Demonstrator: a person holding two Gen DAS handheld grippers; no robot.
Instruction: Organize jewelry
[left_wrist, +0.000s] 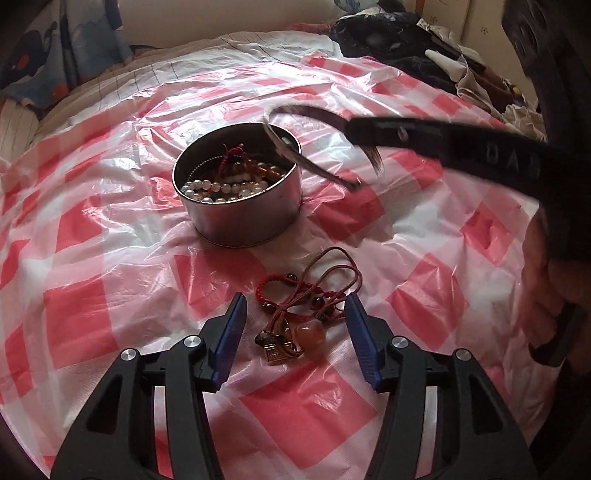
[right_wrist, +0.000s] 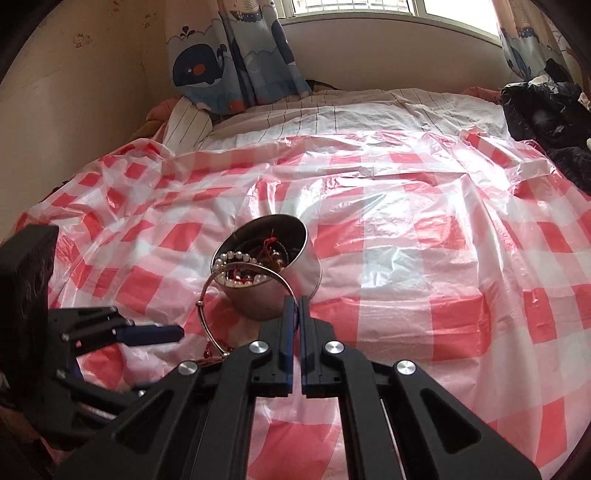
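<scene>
A tangle of red cord bracelets (left_wrist: 295, 314) with dark beads, an orange stone and a gold charm lies on the checked plastic sheet. My left gripper (left_wrist: 295, 299) stands open, one blue pad on each side of the tangle. Beyond it is a round metal tin (left_wrist: 236, 218) holding pearl and amber bead strings. My right gripper (right_wrist: 295, 301) is shut on a thin silver bangle (right_wrist: 204, 291), which hangs just above and in front of the tin (right_wrist: 273, 299). In the left wrist view the right gripper (left_wrist: 351, 127) reaches in from the right with the bangle (left_wrist: 321, 173) over the tin's right rim.
A red-and-white checked plastic sheet (right_wrist: 424, 258) covers the bed. Dark clothing (right_wrist: 546, 118) is piled at the far right corner. Whale-print curtains (right_wrist: 229, 55) hang under a window at the back. A hand (left_wrist: 550, 280) holding the right gripper shows at the right edge.
</scene>
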